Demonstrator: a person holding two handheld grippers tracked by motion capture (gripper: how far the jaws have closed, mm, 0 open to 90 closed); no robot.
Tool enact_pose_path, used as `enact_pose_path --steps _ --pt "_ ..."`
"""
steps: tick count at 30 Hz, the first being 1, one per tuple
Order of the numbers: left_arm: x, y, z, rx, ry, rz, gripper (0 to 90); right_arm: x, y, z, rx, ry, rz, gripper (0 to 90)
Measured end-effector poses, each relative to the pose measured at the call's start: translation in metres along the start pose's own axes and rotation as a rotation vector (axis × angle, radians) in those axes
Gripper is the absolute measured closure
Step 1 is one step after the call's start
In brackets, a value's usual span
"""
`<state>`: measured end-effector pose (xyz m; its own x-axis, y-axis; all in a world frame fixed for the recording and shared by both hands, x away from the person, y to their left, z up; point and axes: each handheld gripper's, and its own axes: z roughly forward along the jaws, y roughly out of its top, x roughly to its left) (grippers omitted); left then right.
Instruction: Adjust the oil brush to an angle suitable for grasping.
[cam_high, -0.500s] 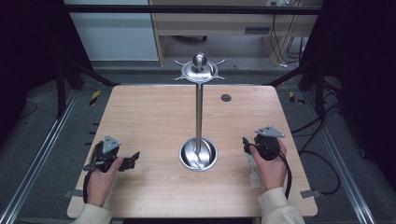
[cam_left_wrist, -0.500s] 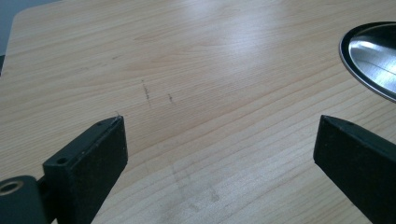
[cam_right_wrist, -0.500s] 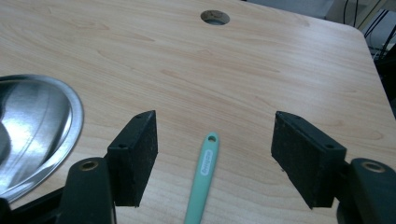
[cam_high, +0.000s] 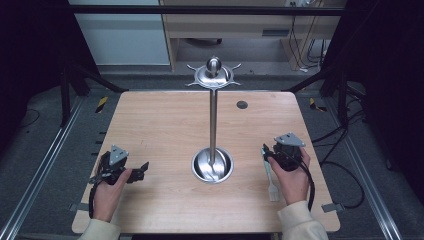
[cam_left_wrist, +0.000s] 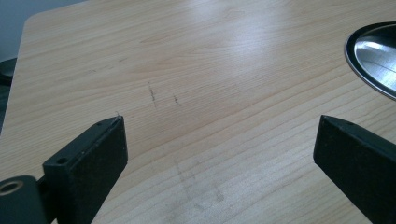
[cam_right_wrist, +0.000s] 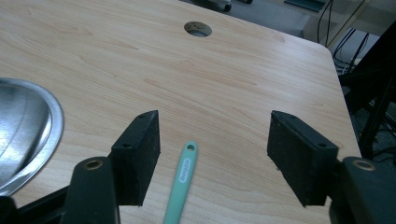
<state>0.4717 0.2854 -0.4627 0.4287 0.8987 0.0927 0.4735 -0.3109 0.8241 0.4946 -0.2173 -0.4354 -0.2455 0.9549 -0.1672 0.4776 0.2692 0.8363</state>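
Observation:
A tall metal stand (cam_high: 213, 120) rises from a round shiny base dish (cam_high: 212, 165) at the table's middle, with a hooked disc and ball on top (cam_high: 214, 75). A mint-green utensil (cam_high: 272, 187) lies flat on the table at the right. Its handle (cam_right_wrist: 182, 182), with a small hole at the tip, lies between the jaws of my right gripper (cam_right_wrist: 212, 121), and the pads stand apart from it. A hand holds that gripper (cam_high: 265, 150) just right of the dish (cam_right_wrist: 28, 126). My left gripper (cam_high: 141, 170) rests open on the table left of the dish (cam_left_wrist: 373, 51), with bare wood between its jaws (cam_left_wrist: 219, 126).
A round cable hole (cam_high: 242, 105) sits in the wooden table top (cam_high: 165, 125) behind the stand, also in the right gripper view (cam_right_wrist: 197, 29). Metal rails run along both sides of the table, and cables hang at the right.

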Motion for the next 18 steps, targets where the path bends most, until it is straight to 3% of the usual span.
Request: enact_pose_path --steps 7,14,18 --pt "-0.001 0.001 0.003 -0.002 -0.009 0.004 2.5 0.006 -0.001 0.008 0.010 0.023 -0.014 45.8" --pt "0.001 0.000 0.004 0.012 -0.002 0.009 2.6 0.023 0.008 0.027 0.045 0.084 -0.112 63.3" --pt "-0.001 0.000 0.005 0.014 -0.001 0.013 2.6 0.026 0.007 0.039 0.113 0.126 -0.161 74.2"
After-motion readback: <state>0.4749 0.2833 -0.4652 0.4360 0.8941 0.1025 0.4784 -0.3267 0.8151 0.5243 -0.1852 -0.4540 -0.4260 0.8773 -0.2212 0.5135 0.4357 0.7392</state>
